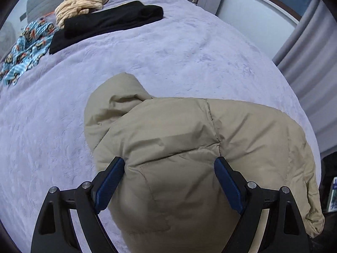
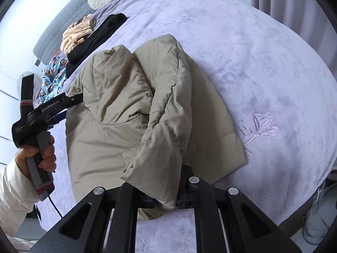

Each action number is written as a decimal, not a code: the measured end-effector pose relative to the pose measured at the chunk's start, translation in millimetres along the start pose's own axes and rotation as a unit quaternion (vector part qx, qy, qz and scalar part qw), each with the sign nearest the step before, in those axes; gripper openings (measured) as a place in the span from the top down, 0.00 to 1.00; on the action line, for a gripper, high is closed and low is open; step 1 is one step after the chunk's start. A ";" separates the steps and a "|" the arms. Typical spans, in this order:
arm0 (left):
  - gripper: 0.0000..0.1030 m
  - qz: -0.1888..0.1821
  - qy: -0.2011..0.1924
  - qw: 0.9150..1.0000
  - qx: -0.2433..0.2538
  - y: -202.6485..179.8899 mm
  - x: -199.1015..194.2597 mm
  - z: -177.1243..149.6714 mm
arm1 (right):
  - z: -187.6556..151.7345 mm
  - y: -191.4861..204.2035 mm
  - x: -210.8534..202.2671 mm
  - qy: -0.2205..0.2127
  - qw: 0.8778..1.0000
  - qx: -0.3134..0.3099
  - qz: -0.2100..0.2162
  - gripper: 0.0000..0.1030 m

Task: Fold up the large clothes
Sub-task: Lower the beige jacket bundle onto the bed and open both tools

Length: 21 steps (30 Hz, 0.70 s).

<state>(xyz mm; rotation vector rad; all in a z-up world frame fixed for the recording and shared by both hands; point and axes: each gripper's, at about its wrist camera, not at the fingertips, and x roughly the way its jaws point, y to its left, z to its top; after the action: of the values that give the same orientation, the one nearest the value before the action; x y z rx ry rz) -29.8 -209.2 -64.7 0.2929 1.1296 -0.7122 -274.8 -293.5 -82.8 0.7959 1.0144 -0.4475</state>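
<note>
Right now you have the tan puffer jacket (image 2: pixel 118 105) lying bunched on the lilac bedspread (image 2: pixel 252 63), at the near side of the bed, well apart from the black folded garment (image 1: pixel 105 24), the striped beige garment (image 1: pixel 82 4) and the blue monkey-print cloth (image 1: pixel 25 48) near the headboard, which keeps your working area free. Your right gripper (image 2: pixel 166 202) has its jaws nearly together, pinching a thin edge of the jacket, seemingly a sleeve end or hem corner, so that flap can be carried over the body as a fold. Your left gripper (image 1: pixel 169 181) stands wide, its blue pads (image 1: pixel 109 185) pressing either side of a thick padded bulge; that width suits down filling, which would slip out of a narrow bite. Both tools point steeply down, so the fabric lifts only slightly. In the right wrist view your left hand (image 2: pixel 40 156) holds its handle beside the jacket's far edge. The fold looks only begun; the hood (image 1: pixel 113 101) is loose.
</note>
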 end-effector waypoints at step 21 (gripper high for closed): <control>0.11 0.040 0.010 0.999 0.029 -34.8 38.6 11.4 | 121.6 -26.7 2.4 -0.032 0.996 -0.018 0.086 0.54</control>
<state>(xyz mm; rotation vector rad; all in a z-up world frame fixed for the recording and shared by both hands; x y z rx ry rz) -35.0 -255.7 -89.9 0.3924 1.1110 -0.6728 -221.5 -403.7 -59.7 0.8242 0.8852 -0.3046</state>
